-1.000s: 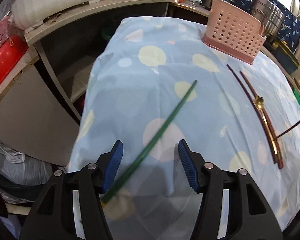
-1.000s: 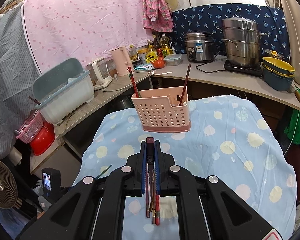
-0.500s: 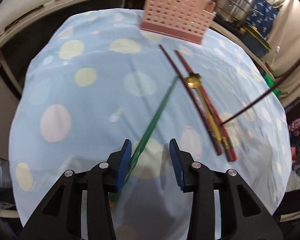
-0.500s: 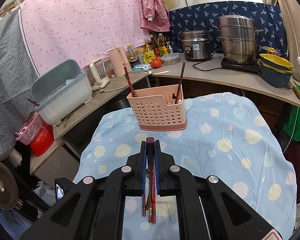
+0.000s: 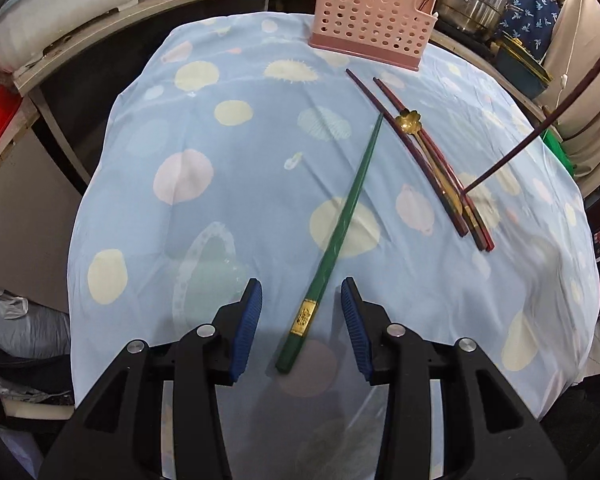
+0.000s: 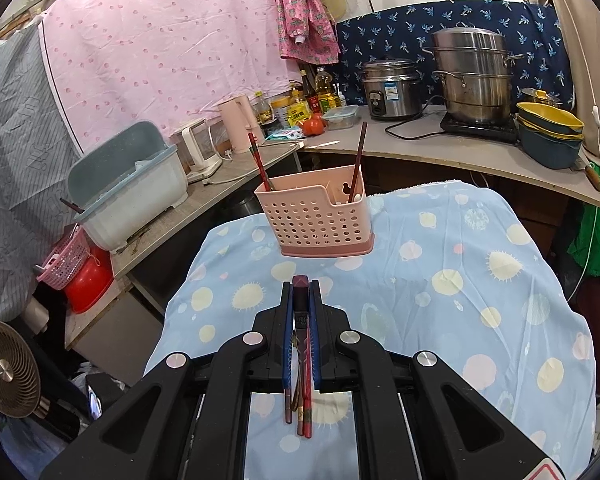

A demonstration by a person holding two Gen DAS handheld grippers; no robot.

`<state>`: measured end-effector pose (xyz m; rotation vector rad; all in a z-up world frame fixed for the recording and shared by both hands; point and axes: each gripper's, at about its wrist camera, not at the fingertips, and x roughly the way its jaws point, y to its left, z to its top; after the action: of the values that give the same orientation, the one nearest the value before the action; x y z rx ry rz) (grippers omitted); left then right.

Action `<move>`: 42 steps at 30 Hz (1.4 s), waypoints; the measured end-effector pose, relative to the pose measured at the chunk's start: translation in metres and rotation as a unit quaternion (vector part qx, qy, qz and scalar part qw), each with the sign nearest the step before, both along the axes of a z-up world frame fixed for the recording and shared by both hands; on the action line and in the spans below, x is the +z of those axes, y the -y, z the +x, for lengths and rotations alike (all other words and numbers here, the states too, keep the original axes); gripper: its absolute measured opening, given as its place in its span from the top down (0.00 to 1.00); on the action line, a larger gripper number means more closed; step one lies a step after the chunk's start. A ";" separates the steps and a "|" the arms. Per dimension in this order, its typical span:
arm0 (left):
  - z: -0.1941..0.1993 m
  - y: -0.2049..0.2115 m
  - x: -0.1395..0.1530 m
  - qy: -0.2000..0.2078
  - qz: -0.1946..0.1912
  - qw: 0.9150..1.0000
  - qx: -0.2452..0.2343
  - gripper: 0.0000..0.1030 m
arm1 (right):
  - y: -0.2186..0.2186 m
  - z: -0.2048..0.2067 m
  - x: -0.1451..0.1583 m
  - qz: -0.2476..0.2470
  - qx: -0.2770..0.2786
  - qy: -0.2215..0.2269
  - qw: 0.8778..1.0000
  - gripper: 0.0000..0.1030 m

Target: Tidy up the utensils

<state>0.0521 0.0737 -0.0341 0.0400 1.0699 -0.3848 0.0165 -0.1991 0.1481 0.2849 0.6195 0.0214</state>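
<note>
A table covered with a pale blue cloth (image 5: 228,208) printed with yellow and pink spots fills most of both views. Behind it a counter (image 6: 440,148) runs along the wall, bearing a tall steel steamer pot (image 6: 474,76), a rice cooker (image 6: 392,90) and stacked yellow and blue bowls (image 6: 550,134); to the left of the table a grey-blue bin (image 6: 128,184) sits on a lower shelf. At the far end of the table stands a pink perforated basket (image 5: 370,16), upright on the cloth, with a red chopstick (image 6: 260,162) leaning out of its left side and a dark chopstick (image 6: 358,162) out of its right. The left gripper (image 5: 302,312) points down at the cloth with its blue pads (image 5: 246,328) apart; a green chopstick (image 5: 340,224) lies flat on the cloth with its thick, gold-labelled end between them, touching neither pad. Its thin tip points toward the basket and ends just beside a bundle of dark red chopsticks (image 5: 416,152) lying on the cloth right of it, with a gold flower-headed spoon (image 5: 407,120) resting among them. The right gripper (image 6: 301,292) is closed tight on a dark brown chopstick (image 5: 540,128), which slants down from the right edge of the left view so that its tip meets the bundle.
</note>
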 end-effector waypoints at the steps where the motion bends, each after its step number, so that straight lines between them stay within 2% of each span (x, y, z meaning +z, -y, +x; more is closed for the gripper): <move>1: -0.001 0.001 0.000 0.001 0.000 1.000 -0.002 0.62 | 0.000 0.000 0.000 0.000 0.000 0.000 1.000 0.93; 7: -0.006 0.003 0.000 -0.005 -0.007 1.000 -0.010 0.64 | 0.001 -0.003 0.001 -0.001 -0.002 0.003 1.000 0.93; 10: -0.009 0.003 -0.001 -0.010 -0.010 1.000 -0.016 0.73 | 0.001 -0.005 0.002 -0.001 -0.002 0.005 1.000 0.93; 12: -0.010 0.004 -0.001 -0.011 -0.012 1.000 -0.020 0.86 | 0.001 -0.005 0.002 0.000 -0.001 0.004 1.000 0.93; 13: -0.010 0.005 -0.001 -0.012 -0.013 1.000 -0.022 0.89 | 0.001 -0.005 0.002 0.000 0.000 0.004 1.000 0.93; 21: -0.012 0.014 0.015 0.001 -0.027 0.999 -0.029 0.93 | 0.002 -0.003 0.007 -0.001 0.002 0.007 1.000 0.93; 25: -0.006 0.020 0.036 0.023 -0.036 0.999 -0.028 0.93 | 0.005 0.000 0.012 -0.004 -0.001 0.015 1.000 0.93; 31: 0.017 0.029 0.082 0.070 -0.049 0.996 -0.028 0.93 | 0.011 0.011 0.026 -0.014 -0.001 0.034 0.999 0.93; 37: 0.048 0.040 0.136 0.127 -0.064 0.989 -0.026 0.93 | 0.022 0.032 0.049 -0.022 -0.004 0.064 0.998 0.93; 42: 0.078 0.060 0.184 0.185 -0.061 0.980 -0.032 0.94 | 0.031 0.062 0.073 -0.040 -0.010 0.091 0.995 0.93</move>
<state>0.1298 0.0142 0.1499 0.0345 0.6779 -0.4797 0.0782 -0.2300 0.2215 0.2091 0.4361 0.0041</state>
